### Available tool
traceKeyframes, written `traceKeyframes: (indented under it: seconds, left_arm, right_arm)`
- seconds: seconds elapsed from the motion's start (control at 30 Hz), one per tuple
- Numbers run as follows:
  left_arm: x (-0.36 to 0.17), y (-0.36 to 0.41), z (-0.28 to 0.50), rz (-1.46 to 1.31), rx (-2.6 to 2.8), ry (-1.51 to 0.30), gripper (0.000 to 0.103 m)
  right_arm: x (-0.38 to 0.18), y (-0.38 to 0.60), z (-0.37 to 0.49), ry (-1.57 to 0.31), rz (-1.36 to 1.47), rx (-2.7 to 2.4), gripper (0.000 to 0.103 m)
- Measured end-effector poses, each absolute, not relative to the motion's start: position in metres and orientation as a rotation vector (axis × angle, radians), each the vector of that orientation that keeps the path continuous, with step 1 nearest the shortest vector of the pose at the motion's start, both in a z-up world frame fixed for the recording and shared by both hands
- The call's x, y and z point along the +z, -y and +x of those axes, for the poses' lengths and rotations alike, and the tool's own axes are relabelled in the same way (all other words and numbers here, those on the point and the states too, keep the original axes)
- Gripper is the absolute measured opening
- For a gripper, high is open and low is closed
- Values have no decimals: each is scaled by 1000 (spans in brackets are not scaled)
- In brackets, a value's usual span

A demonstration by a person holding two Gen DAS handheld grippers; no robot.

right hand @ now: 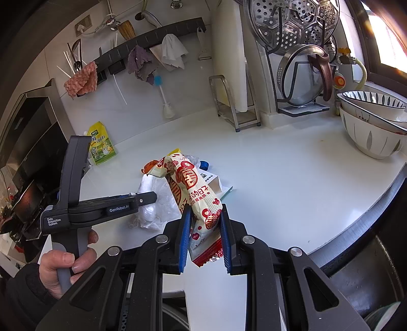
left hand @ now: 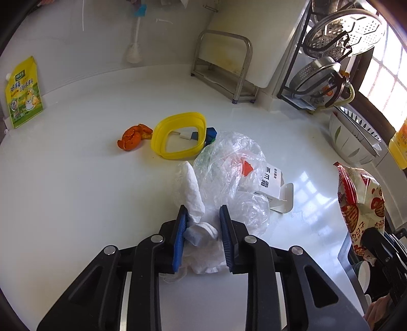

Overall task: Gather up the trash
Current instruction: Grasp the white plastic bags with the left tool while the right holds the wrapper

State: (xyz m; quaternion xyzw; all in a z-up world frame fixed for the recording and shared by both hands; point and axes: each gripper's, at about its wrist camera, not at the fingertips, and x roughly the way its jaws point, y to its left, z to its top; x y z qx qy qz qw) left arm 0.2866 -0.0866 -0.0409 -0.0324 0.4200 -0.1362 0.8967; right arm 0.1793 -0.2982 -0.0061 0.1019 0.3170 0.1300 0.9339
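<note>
Left hand-held gripper [left hand: 203, 216] is clamped on a crumpled white tissue [left hand: 201, 236], blue pads pressing it from both sides, low over the white table [left hand: 76, 191]. Tissue sticks out forward past the fingertips and touches a clear plastic bag [left hand: 229, 165] just beyond. A white carton [left hand: 274, 188] lies under the bag's right edge, flap open. Farther off sits a yellow ring lid [left hand: 178, 135] with a blue item [left hand: 211, 133] at its right side, and orange peel [left hand: 133, 137] just left of the lid. A yellow pouch [left hand: 23, 94] leans on the far-left wall.

Right hand-held gripper [right hand: 203, 216] is clamped on a red-and-white snack wrapper [right hand: 195, 193], held up off the table, its top end tilted far-left. In the left wrist view the same wrapper [left hand: 358, 203] shows at the right edge. In the right wrist view the left hand-held gripper [right hand: 150, 197] shows side-on at left, over the plastic bag [right hand: 152, 201], with the person's hand [right hand: 68, 259] on its grip.

Stacked bowls [right hand: 374, 122] stand at the far right. A metal rack [right hand: 236, 107] holds a white cutting board [right hand: 229, 56] at the back wall. A steamer plate [right hand: 292, 23] and lids hang in a black stand beside it. A bottle brush [right hand: 162, 96] and cloths [right hand: 81, 81] hang from the wall rail.
</note>
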Motion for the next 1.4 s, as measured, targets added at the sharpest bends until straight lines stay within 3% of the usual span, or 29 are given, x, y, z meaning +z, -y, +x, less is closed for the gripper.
traceKeyframes:
  seconds: [0.07,0.2,1.03,1.23,1.33,1.4]
  left_arm:
    - [-34,82,280,-65,-286,-856,11]
    - [-24,77,269,-47,-280,-836,9]
    - [-28,94,264,-2,-334,-874,9]
    - [-32,97,266,-15,-345,-892,15]
    - [-33,98,266,-15,-349,-892,27]
    - [-34,98,266,-16,-351,-891,40]
  right_arm:
    - [-7,298,179,-650,209,269,21]
    - [-8,296,180,-657,206,274,21]
    - [-8,299,173,-643,226,270,21]
    - [-6,297,171,-637,219,274,21]
    - [-6,297,171,-639,219,273,21]
    - [-5,296,171,-639,218,272,21]
